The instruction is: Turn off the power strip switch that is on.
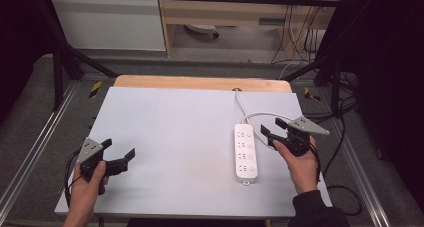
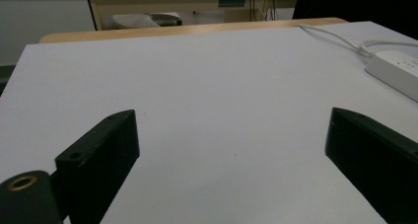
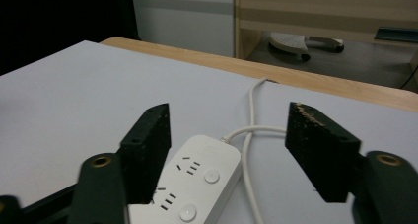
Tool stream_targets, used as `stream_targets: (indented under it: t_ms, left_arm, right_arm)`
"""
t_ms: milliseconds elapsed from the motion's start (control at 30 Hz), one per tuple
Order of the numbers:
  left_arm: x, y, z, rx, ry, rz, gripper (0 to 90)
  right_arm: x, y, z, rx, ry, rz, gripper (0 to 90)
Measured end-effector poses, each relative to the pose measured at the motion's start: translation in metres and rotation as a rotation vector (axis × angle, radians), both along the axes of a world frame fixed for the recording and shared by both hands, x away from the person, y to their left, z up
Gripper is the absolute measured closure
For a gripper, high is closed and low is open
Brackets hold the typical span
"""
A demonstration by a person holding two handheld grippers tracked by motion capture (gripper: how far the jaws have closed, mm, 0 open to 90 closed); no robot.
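Power strip [image 1: 246, 152] lies on the table [image 1: 170, 132], right of centre, its cord [image 1: 245, 109] running to the far edge. My right gripper [image 1: 270, 129] just right of it; my left gripper [image 1: 120, 154] well apart, near-left.

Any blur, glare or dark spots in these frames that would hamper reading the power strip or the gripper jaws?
High view: soft, dark margins, power strip legible, no glare. Left gripper view: even light, near jaws slightly soft. Right gripper view: the near parts of the right gripper smeared at the bottom edge, strip sockets sharp enough.
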State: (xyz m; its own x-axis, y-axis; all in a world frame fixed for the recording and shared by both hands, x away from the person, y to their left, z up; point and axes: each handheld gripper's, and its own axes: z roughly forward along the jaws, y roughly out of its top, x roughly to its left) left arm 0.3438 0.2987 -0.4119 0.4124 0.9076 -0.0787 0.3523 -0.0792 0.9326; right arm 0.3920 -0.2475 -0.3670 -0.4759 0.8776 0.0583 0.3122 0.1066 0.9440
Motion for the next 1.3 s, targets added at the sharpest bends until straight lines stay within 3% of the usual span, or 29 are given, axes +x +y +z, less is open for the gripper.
stream_targets:
  t_ms: [267, 467, 733, 1133, 1300]
  left_arm:
    - [-0.008, -0.002, -0.004, 0.0, 0.011, -0.003, 6.6]
    - [-0.012, -0.002, -0.005, 0.002, 0.021, -0.006, 6.4]
    - [-0.015, -0.002, -0.004, 0.001, 0.019, -0.01, 6.4]
    - [-0.015, -0.003, -0.006, 0.024, 0.03, -0.025, 6.4]
    - [-0.014, -0.004, -0.007, 0.027, 0.03, -0.028, 6.4]
  right_arm:
    - [0.008, 0.004, -0.006, 0.007, 0.008, 0.018, 72.9]
    - [0.017, 0.009, -0.014, -0.001, 0.03, 0.028, 85.8]
    - [0.029, 0.011, -0.025, 0.043, 0.072, 0.028, 90.0]
    - [0.033, 0.02, -0.043, 0.002, 0.138, 0.04, 90.0]
    - [0.032, 0.024, -0.046, -0.025, 0.13, 0.045, 90.0]
